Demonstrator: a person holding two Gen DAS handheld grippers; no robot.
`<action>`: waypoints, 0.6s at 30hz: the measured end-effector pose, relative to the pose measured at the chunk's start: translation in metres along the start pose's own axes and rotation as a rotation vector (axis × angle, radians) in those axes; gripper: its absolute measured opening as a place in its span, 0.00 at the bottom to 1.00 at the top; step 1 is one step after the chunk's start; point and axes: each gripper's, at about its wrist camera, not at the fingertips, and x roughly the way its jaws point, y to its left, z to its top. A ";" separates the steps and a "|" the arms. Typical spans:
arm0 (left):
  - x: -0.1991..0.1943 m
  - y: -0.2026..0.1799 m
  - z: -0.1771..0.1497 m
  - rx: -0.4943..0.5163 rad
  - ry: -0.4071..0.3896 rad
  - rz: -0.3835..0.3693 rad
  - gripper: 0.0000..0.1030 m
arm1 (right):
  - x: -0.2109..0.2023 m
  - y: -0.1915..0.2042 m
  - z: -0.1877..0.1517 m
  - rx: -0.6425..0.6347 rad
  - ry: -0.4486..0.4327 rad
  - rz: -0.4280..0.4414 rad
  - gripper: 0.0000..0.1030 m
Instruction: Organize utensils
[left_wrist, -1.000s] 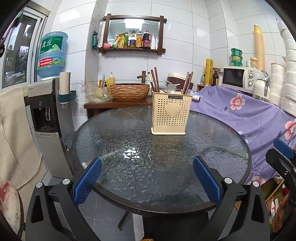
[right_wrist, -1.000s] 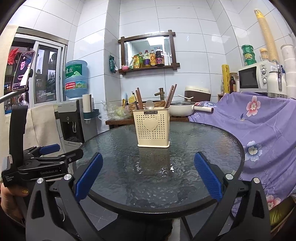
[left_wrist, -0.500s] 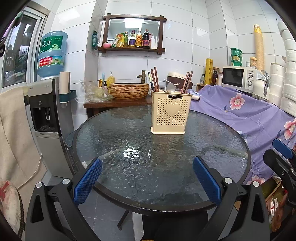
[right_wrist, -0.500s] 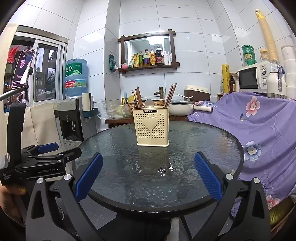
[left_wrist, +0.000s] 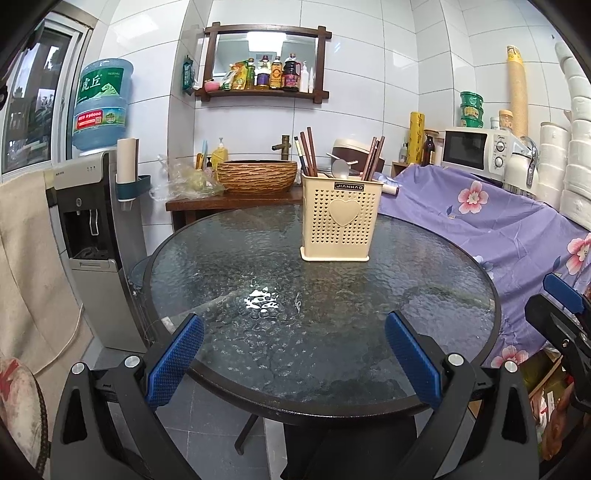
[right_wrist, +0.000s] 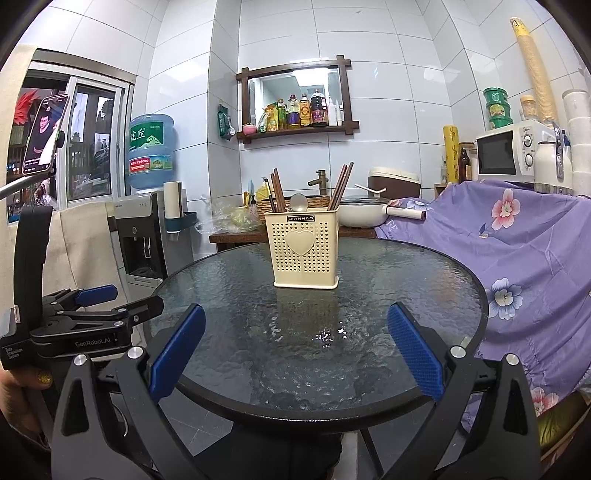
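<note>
Standing upright on the round glass table (left_wrist: 258, 266), right of centre in the left wrist view, is a cream perforated utensil holder (left_wrist: 339, 218) with a raised heart on its front. Dark chopsticks (left_wrist: 307, 152) lean out of its left corner, a second bundle of chopsticks (left_wrist: 373, 158) leans out of its right corner, and a metal spoon (left_wrist: 340, 168) shows its bowl between them.

Both grippers are held low at the near rim of the table, well apart from the holder. The left gripper (left_wrist: 294, 357) fills the bottom of its own frame with its blue-padded fingers spread wide and nothing between them — only glass shows in the gap. The right gripper (right_wrist: 295, 350) does the same in its own view, fingers wide apart and empty, with the holder near the middle of that frame.

At the left edge of the right wrist view, the left gripper appears side-on, gripped by a hand (right_wrist: 16, 384) at the lower left corner.

Behind the table, a purple floral cloth (left_wrist: 491, 221) drapes at the right and a water dispenser (left_wrist: 92, 236) stands at the left.
</note>
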 end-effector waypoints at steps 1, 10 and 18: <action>0.000 0.000 0.000 0.001 0.001 0.000 0.94 | 0.000 0.000 0.000 -0.001 0.001 -0.001 0.94; 0.001 -0.002 -0.001 0.006 0.003 0.012 0.94 | 0.002 0.001 -0.001 0.001 0.012 -0.002 0.94; 0.004 -0.001 0.000 0.000 0.023 0.020 0.94 | 0.002 0.003 -0.001 0.003 0.013 -0.003 0.94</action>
